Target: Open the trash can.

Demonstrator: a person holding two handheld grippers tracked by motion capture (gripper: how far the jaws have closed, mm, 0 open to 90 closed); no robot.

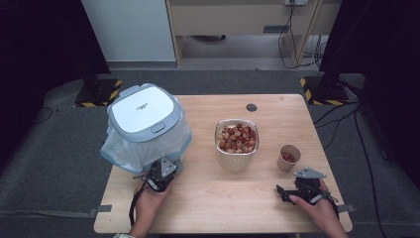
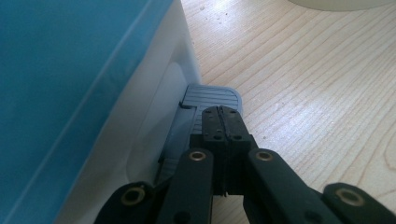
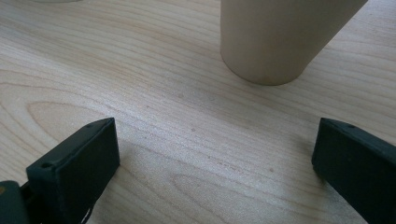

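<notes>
At the left of the high view stands the pedal bin [image 1: 146,130], a pale blue-grey lid on top and a thin white liner bag bulging out around its walls. The left gripper [image 1: 161,169] sits at its foot in the lower middle-left of that frame; in the left gripper view its jaws are clenched together with nothing between them, tips resting over the ribbed grey pedal [image 2: 211,98] in the centre of the frame. The bin looks like light, stiff plastic, so a hard shove could slide or tip it on the smooth wood; my guess is a downward press on the ribbed pad is the sound way to work it, since the ribs give some bite and the bag would only crumple if grabbed.

Further right, mid-frame, a steel bowl [image 1: 236,157] holds reddish and pale round pieces, and near it a small paper cup [image 1: 288,159] holds a few more. The right gripper [image 1: 283,193] lies low at the lower right, jaws released and wide apart, the cup standing just ahead of them.

The table [image 1: 208,203] is pale grained wood, flat and dry; around it grey carpet, cables and dark stands at the upper corners
</notes>
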